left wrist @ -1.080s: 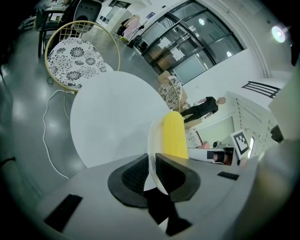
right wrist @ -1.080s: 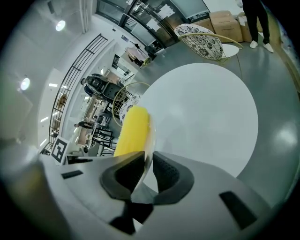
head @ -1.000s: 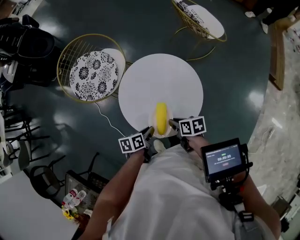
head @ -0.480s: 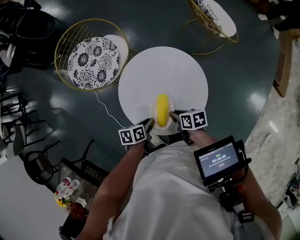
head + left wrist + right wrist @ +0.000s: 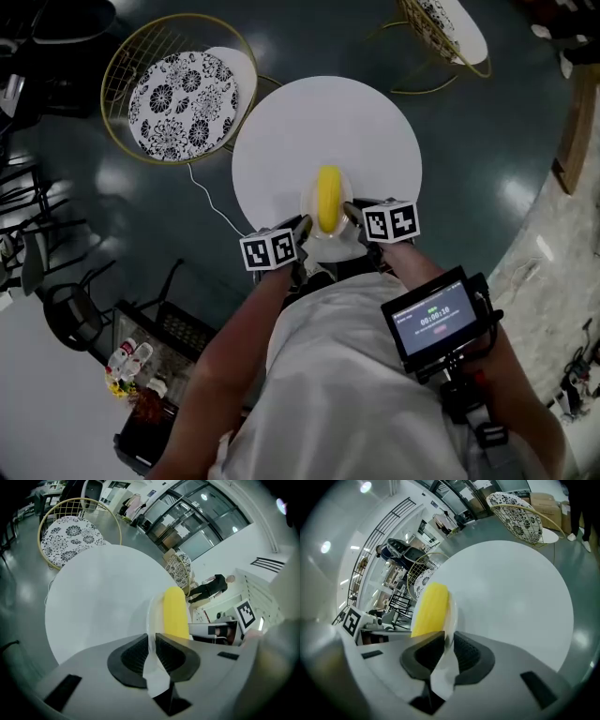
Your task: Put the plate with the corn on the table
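No words or brand names could be read. A line of timer digits was shown on the small monitor (image 5: 433, 319), but it was too small to be made out. Black-and-white square code markers, not lettering, were carried on the left cube (image 5: 269, 251) of the left gripper (image 5: 300, 225) and the right cube (image 5: 390, 221) of the right gripper (image 5: 349, 209).

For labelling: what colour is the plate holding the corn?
White; the plate shows best in the left gripper view.
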Demonstrator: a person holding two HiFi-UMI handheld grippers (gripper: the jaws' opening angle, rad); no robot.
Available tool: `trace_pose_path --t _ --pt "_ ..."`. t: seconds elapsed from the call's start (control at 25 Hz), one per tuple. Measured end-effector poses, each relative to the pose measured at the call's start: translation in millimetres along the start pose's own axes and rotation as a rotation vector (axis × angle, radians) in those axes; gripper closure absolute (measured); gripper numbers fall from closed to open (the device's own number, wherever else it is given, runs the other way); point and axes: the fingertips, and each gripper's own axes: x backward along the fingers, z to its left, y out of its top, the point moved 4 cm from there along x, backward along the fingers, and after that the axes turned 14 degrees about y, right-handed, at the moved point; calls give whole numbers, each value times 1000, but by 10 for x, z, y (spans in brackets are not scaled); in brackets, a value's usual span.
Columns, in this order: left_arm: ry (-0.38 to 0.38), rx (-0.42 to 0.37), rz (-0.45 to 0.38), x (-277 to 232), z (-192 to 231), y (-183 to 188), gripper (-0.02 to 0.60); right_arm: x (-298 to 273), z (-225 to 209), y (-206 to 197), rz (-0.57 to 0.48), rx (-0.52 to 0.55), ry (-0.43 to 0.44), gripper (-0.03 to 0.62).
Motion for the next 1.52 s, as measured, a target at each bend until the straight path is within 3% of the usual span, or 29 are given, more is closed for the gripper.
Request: trace_pose_path --t 0.6,1.04,1.52 --pt "93 -114 -31 -152 -123 204 535 21 -137 233 0 80 -43 542" --pt "166 -158 8 -535 -58 651 535 -213 -438 696 32 115 -56 542" --pt "215 -262 12 -559 -73 645 515 -257 -441 717 64 186 -88 540"
